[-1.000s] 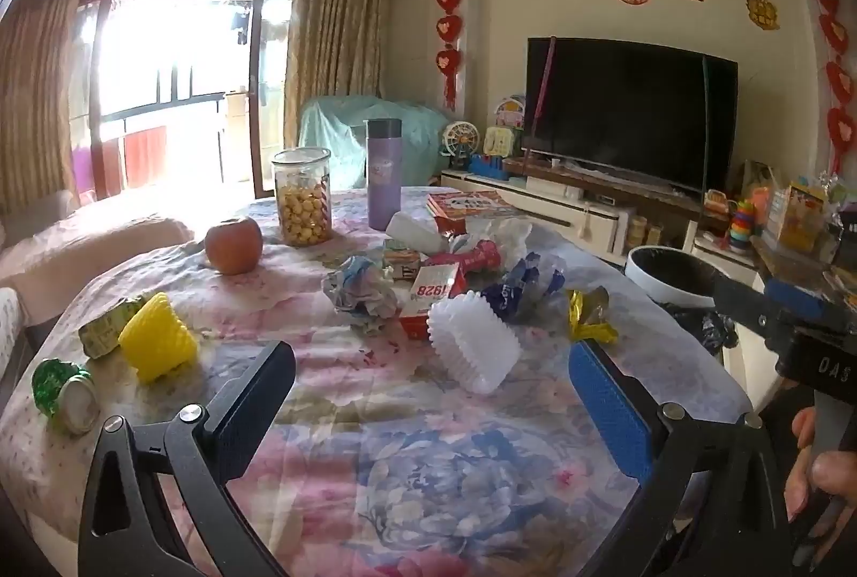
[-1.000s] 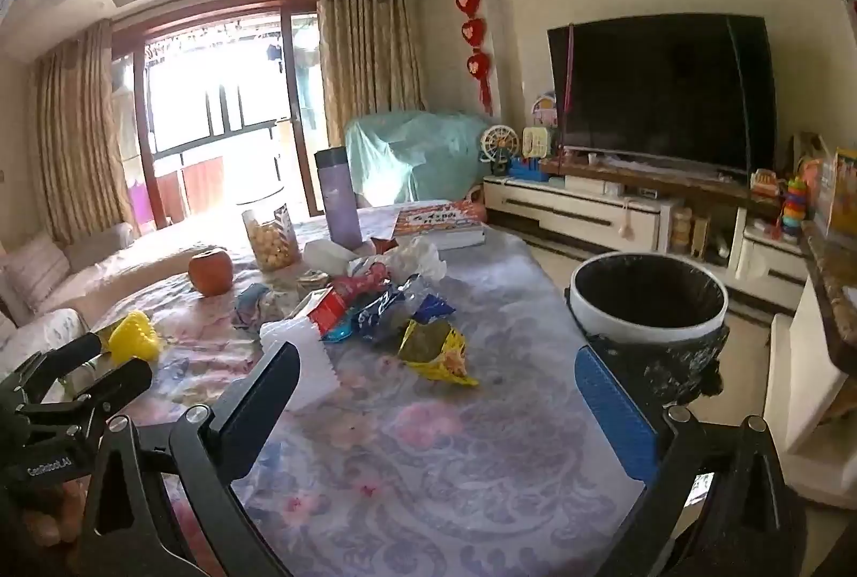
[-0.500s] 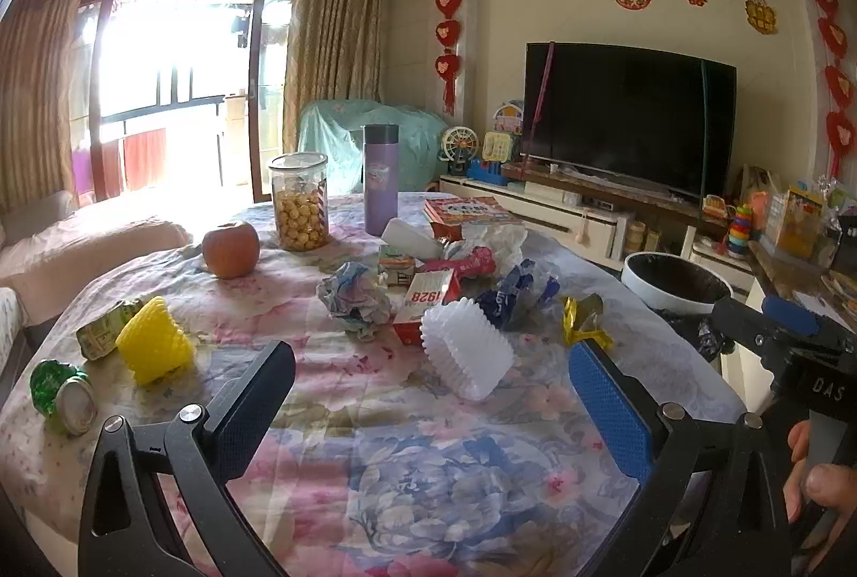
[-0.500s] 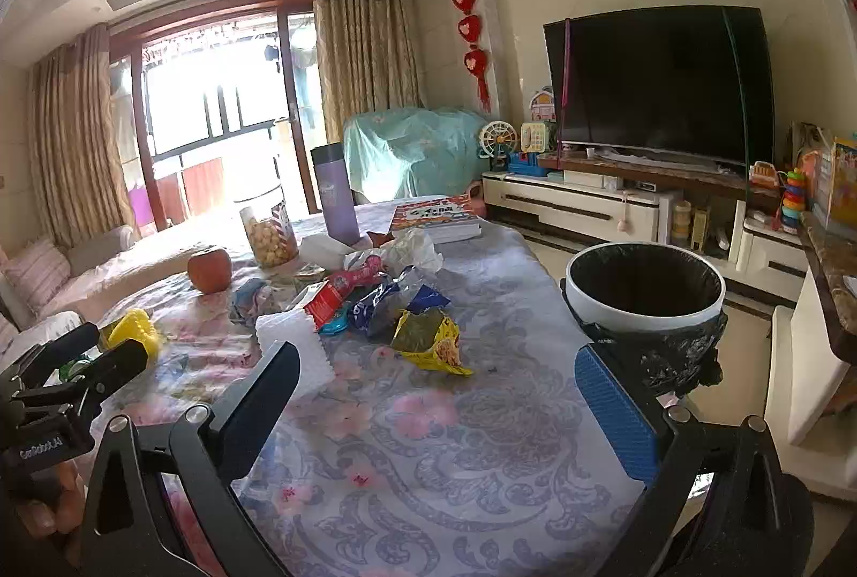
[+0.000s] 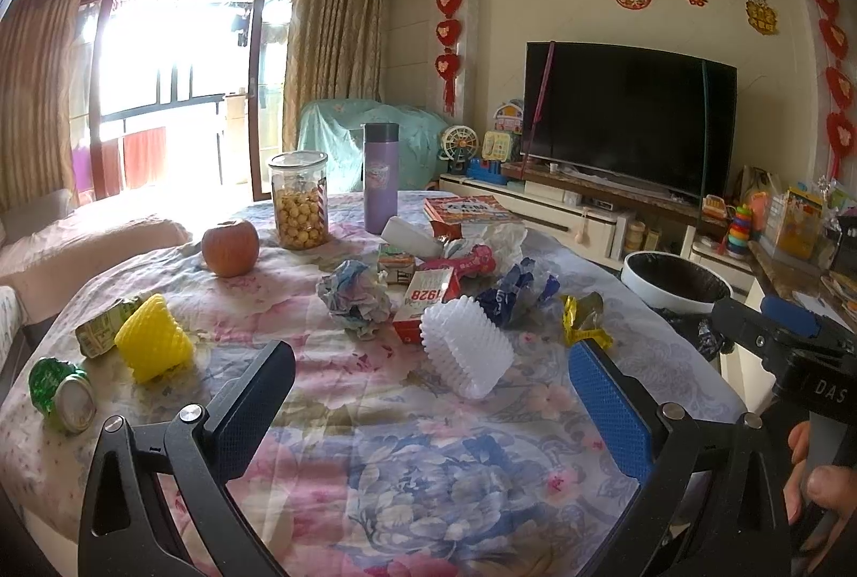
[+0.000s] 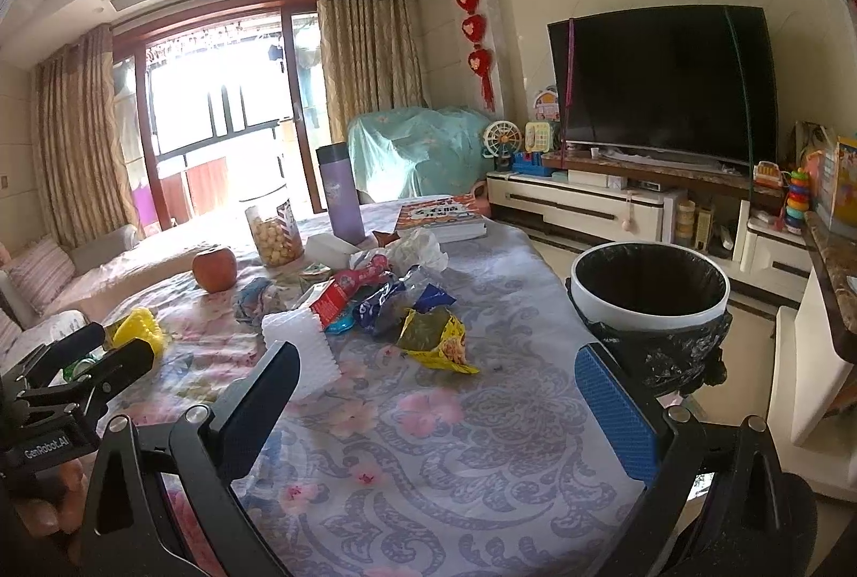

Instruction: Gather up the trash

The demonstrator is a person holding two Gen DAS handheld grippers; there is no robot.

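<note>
The trash lay in a loose heap mid-tabletop: a white foam sleeve point(image 5: 465, 345) nearest, a yellow wrapper point(image 6: 436, 345) toward the bin side, and blue wrappers point(image 5: 514, 290) behind. The lined bin point(image 6: 649, 287) stood just off the tabletop's point(image 6: 455, 459) right edge. Both the left gripper point(image 5: 434, 403) and right gripper point(image 6: 436, 408) hovered short of the heap, jaws spread wide and empty. Best probably to take the outlying pieces first, pinching low and centred, steering clear of the apple point(image 5: 230, 247).
</note>
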